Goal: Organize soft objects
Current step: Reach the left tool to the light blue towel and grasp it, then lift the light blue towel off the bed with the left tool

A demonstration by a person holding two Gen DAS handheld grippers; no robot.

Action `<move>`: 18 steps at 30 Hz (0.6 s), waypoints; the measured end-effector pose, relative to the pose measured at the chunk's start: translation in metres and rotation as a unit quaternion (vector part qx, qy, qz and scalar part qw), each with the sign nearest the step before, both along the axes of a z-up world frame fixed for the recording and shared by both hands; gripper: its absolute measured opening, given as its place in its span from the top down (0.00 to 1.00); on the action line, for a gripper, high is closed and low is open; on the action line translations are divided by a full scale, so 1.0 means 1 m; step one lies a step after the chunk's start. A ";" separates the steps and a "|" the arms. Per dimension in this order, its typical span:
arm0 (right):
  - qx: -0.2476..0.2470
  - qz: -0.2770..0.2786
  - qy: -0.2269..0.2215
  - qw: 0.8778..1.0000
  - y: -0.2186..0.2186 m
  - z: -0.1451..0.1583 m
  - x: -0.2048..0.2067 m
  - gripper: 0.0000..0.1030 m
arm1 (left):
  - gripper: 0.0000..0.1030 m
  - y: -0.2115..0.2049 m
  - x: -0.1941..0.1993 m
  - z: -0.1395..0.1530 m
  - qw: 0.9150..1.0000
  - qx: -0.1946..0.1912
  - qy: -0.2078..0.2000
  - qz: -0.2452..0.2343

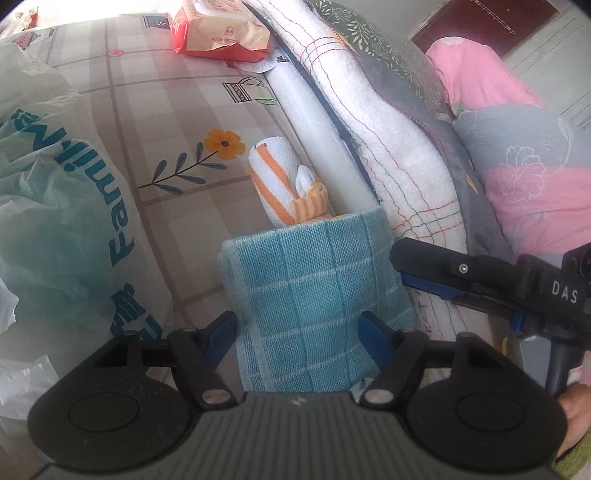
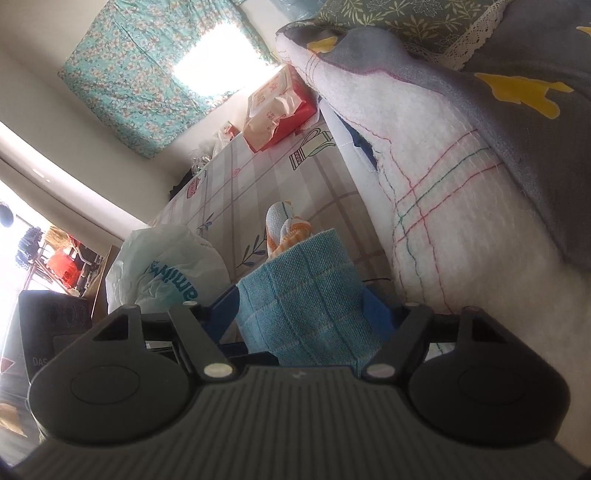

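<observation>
A folded blue checked cloth (image 1: 314,295) (image 2: 306,302) lies on the patterned tablecloth (image 1: 166,110) against a white quilt. In the left wrist view my left gripper (image 1: 299,339) straddles its near end, and both blue pads (image 1: 221,339) touch its sides. My right gripper (image 1: 400,269) reaches in from the right at the cloth's far edge. In its own view the right gripper (image 2: 301,317) has the cloth filling the gap between its fingers. Behind the cloth lies a rolled white towel with orange stripes (image 1: 280,181) (image 2: 286,225).
A white and green plastic bag (image 1: 55,221) (image 2: 166,266) bulges on the left. A red tissue pack (image 1: 218,33) (image 2: 277,110) lies at the far end. A white quilt (image 1: 388,147) (image 2: 443,184) and pink bedding (image 1: 517,184) pile up along the right.
</observation>
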State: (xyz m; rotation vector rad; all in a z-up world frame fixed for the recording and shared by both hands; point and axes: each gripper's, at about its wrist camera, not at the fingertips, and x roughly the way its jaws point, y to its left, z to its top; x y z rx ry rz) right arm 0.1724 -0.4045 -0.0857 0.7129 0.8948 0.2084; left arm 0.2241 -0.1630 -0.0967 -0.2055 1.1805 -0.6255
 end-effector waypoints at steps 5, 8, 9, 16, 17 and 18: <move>0.004 -0.003 -0.003 1.000 0.001 -0.003 -0.002 0.55 | 0.66 -0.002 -0.007 0.005 1.000 0.002 -0.013 0.000; 0.000 -0.002 -0.011 1.000 -0.001 -0.001 -0.007 0.73 | 0.79 -0.004 -0.013 0.013 0.999 0.011 -0.042 -0.002; -0.003 -0.001 -0.015 1.000 0.000 0.000 -0.008 0.78 | 0.84 -0.005 -0.015 0.016 0.999 0.011 -0.049 -0.003; 0.008 0.002 -0.040 0.999 0.004 0.011 -0.016 0.85 | 0.91 -0.005 -0.025 0.033 0.997 -0.005 -0.080 -0.008; 0.006 -0.001 -0.044 0.999 0.003 0.012 -0.016 0.84 | 0.91 -0.006 -0.026 0.034 0.997 -0.006 -0.081 -0.009; 0.008 -0.003 -0.046 0.999 0.001 0.013 -0.017 0.83 | 0.91 -0.006 -0.027 0.035 0.997 -0.004 -0.082 -0.010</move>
